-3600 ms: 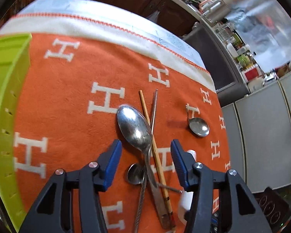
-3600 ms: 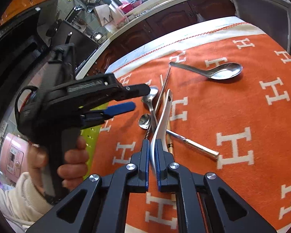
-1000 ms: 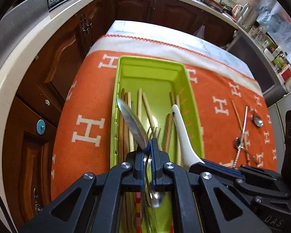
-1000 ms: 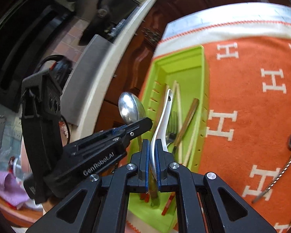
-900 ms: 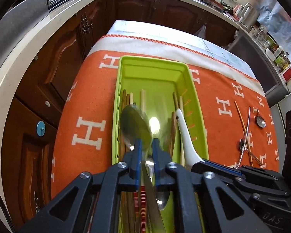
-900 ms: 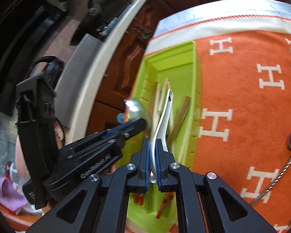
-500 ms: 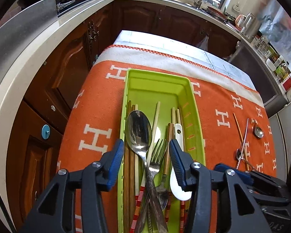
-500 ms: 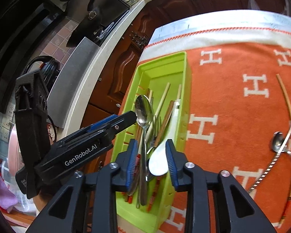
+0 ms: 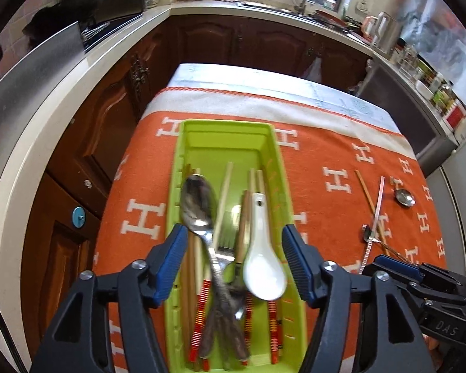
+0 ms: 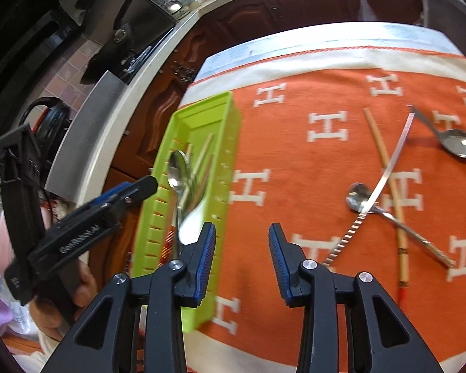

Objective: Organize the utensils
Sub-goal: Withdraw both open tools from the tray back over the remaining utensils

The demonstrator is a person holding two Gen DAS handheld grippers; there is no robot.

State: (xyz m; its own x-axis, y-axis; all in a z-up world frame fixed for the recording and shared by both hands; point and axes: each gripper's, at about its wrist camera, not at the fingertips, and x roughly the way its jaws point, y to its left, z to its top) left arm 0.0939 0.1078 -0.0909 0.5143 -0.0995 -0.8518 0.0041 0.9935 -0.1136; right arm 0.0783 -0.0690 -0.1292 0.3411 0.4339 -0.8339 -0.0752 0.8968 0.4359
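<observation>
Near the surface's left edge, the green tray (image 9: 271, 155) holds a metal spoon (image 9: 198, 205) and white spoon (image 9: 262, 267) beneath the left gripper (image 9: 234, 264), jaws opening and empty, while the right gripper (image 10: 242, 262), jaws opening and empty, hangs beside 2 small spoons (image 10: 358, 199) further right.

White capital "H" letters repeat in rows across the orange cloth (image 9: 326, 155), filling most of both views. On the right gripper (image 9: 397, 270), at the lower right of the left wrist view, raised letters read "DAS". The left gripper (image 10: 133, 191), at the left of the right wrist view, carries white lettering (too blurred to read).
</observation>
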